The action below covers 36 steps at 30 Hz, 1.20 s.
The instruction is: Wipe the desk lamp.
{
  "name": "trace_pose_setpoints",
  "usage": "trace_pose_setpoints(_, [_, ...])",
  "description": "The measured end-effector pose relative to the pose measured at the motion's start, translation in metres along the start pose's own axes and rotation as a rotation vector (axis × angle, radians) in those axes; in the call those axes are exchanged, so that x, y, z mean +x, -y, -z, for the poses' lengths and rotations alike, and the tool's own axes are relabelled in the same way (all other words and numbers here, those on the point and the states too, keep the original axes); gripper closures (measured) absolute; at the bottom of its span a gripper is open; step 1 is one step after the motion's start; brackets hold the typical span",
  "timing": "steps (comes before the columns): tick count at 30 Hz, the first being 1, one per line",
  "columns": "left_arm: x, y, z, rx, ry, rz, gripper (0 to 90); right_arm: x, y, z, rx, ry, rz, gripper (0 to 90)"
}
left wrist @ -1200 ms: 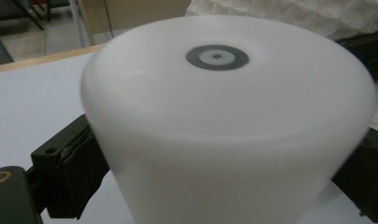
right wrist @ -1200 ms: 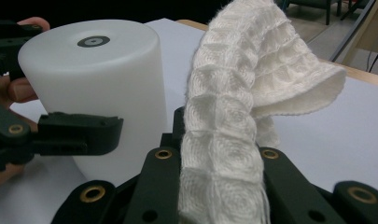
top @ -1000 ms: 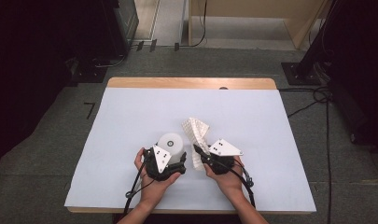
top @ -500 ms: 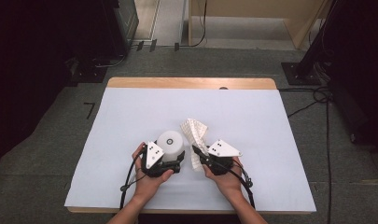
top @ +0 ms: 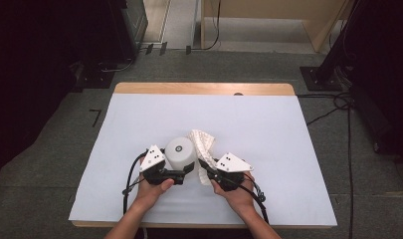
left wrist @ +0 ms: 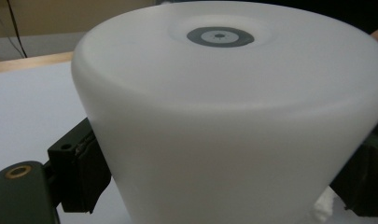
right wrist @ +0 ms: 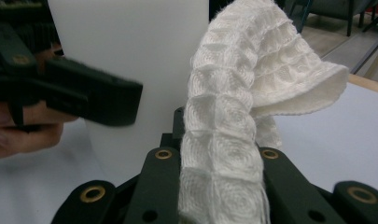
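Left gripper clamped on a white cup, one black jaw on each side of its wall; the jaws have just been closing around it. In the left gripper view the cup stands upside down, its flat base with a grey ring mark uppermost, its wall widening downward between the two pads. Right gripper with jaws together, pinching a white waffle-weave cloth that rises from them and folds over at the top. In the right gripper view the cloth stands upright between the closed jaws, with the cup just behind it and the left gripper on the cup's side. Cup and cloth lie side by side, near the front middle of the white table, a hand behind each gripper.
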<state>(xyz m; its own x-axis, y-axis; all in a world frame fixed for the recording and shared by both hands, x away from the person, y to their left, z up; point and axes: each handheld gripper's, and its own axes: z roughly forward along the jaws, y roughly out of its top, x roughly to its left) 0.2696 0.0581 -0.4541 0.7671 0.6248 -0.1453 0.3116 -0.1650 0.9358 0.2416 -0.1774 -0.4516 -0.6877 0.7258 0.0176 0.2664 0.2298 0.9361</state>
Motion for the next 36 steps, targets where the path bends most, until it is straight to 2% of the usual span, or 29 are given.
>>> trace_pose_setpoints(5, [-0.006, 0.003, -0.007, 0.039, -0.006, -0.034, 8.5, -0.001, -0.01, 0.011, -0.048, 0.009, 0.001, 79.0])
trace_pose_setpoints(9, [-0.006, 0.003, -0.007, 0.041, -0.005, -0.033, 8.5, 0.001, -0.014, 0.015, -0.067, 0.006, 0.007, 79.0])
trace_pose_setpoints(12, [-0.003, 0.0, -0.004, 0.03, -0.01, -0.021, 8.5, 0.001, -0.013, 0.013, -0.055, -0.003, 0.006, 78.9])
trace_pose_setpoints(14, [-0.001, -0.001, -0.002, 0.024, -0.014, -0.018, 8.5, 0.002, -0.005, 0.004, -0.009, -0.01, -0.001, 78.9])
trace_pose_setpoints(15, [0.0, -0.002, 0.0, 0.02, -0.016, -0.016, 8.5, 0.002, -0.005, 0.004, -0.009, -0.01, -0.001, 78.9])
trace_pose_setpoints(17, [0.003, -0.003, 0.002, 0.014, -0.023, -0.011, 8.6, 0.001, 0.0, -0.003, 0.034, -0.018, -0.008, 78.9])
trace_pose_setpoints(20, [0.005, -0.004, 0.004, 0.009, -0.026, -0.008, 8.6, 0.001, 0.005, -0.009, 0.066, -0.022, -0.015, 78.9])
trace_pose_setpoints(23, [0.005, -0.003, 0.003, 0.013, -0.025, -0.012, 8.6, 0.002, 0.004, -0.008, 0.064, -0.021, -0.013, 78.9])
trace_pose_setpoints(25, [0.003, -0.002, 0.0, 0.026, -0.035, -0.025, 8.6, 0.001, 0.001, -0.005, 0.044, -0.025, -0.01, 78.9])
trace_pose_setpoints(26, [0.002, 0.0, -0.002, 0.035, -0.032, -0.032, 8.5, 0.002, -0.003, 0.0, 0.016, -0.022, -0.006, 78.9])
trace_pose_setpoints(30, [-0.001, 0.001, -0.005, 0.045, -0.031, -0.04, 8.5, 0.003, -0.009, 0.006, -0.012, -0.016, -0.002, 78.9])
trace_pose_setpoints(34, [-0.001, 0.001, -0.004, 0.037, -0.033, -0.043, 8.6, 0.001, -0.007, 0.005, -0.007, -0.021, -0.008, 78.9])
trace_pose_setpoints(35, [0.0, 0.0, -0.003, 0.031, -0.034, -0.04, 8.6, 0.001, -0.003, 0.001, 0.018, -0.024, -0.012, 78.9])
trace_pose_setpoints(36, [0.0, 0.0, -0.002, 0.027, -0.032, -0.043, 8.6, 0.001, -0.003, 0.001, 0.018, -0.024, -0.012, 78.9])
